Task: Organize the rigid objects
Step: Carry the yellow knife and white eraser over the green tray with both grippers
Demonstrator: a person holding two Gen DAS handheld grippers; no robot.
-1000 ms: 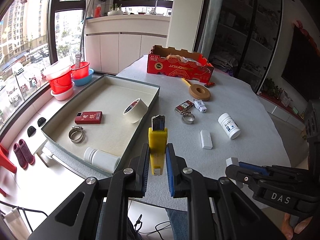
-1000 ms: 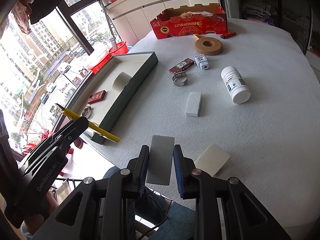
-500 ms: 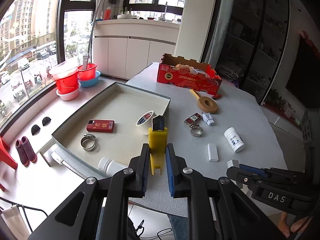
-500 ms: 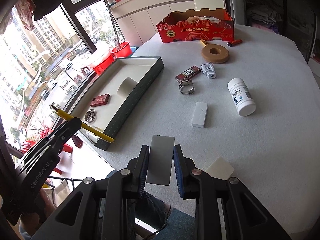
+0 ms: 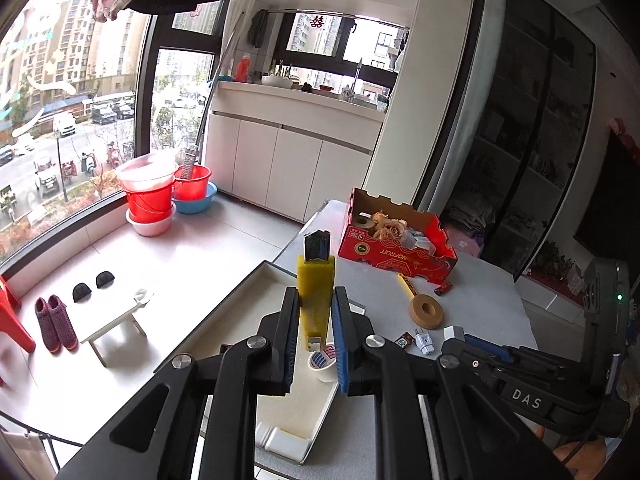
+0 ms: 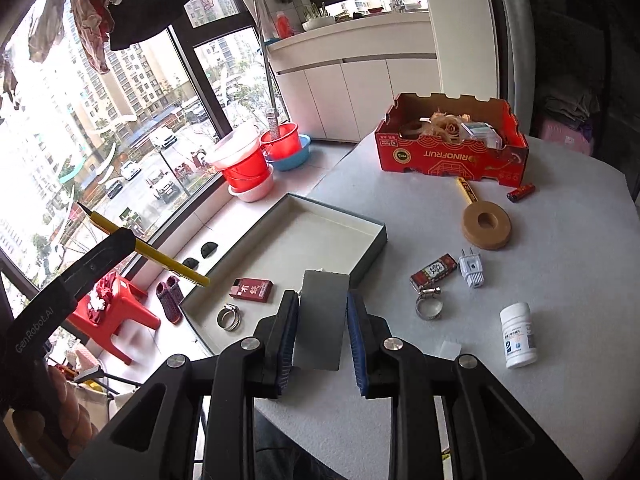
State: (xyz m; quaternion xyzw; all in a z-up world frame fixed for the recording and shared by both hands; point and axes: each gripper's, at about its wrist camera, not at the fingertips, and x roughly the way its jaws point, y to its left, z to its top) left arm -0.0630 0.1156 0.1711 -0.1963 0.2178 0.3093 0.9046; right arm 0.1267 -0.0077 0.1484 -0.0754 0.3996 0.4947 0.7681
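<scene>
My left gripper (image 5: 315, 300) is shut on a yellow utility knife (image 5: 315, 292) that sticks up between its blue pads, held high over the near end of the shallow grey tray (image 5: 256, 276). My right gripper (image 6: 322, 304) is shut on a flat grey card (image 6: 322, 320), above the tray's (image 6: 376, 232) near corner. In the tray lie a red box (image 6: 252, 289), a hose clamp (image 6: 230, 317), a tape roll (image 5: 323, 362) and a white bottle (image 5: 286, 442). In the right wrist view the left gripper and its knife (image 6: 160, 257) show at the left.
On the grey table (image 6: 540, 280) lie a wooden ring (image 6: 486, 222), a white plug (image 6: 471, 268), a small red box (image 6: 433, 275), a second clamp (image 6: 429, 305), a white pill bottle (image 6: 518, 334) and a lighter (image 6: 521, 191). A red carton (image 6: 452, 156) stands behind. Red buckets (image 5: 150, 196) sit on the floor.
Both grippers have risen and tilted up, each keeping its hold. The table and tray now sit lower and smaller in both views, with more of the room and window showing.
</scene>
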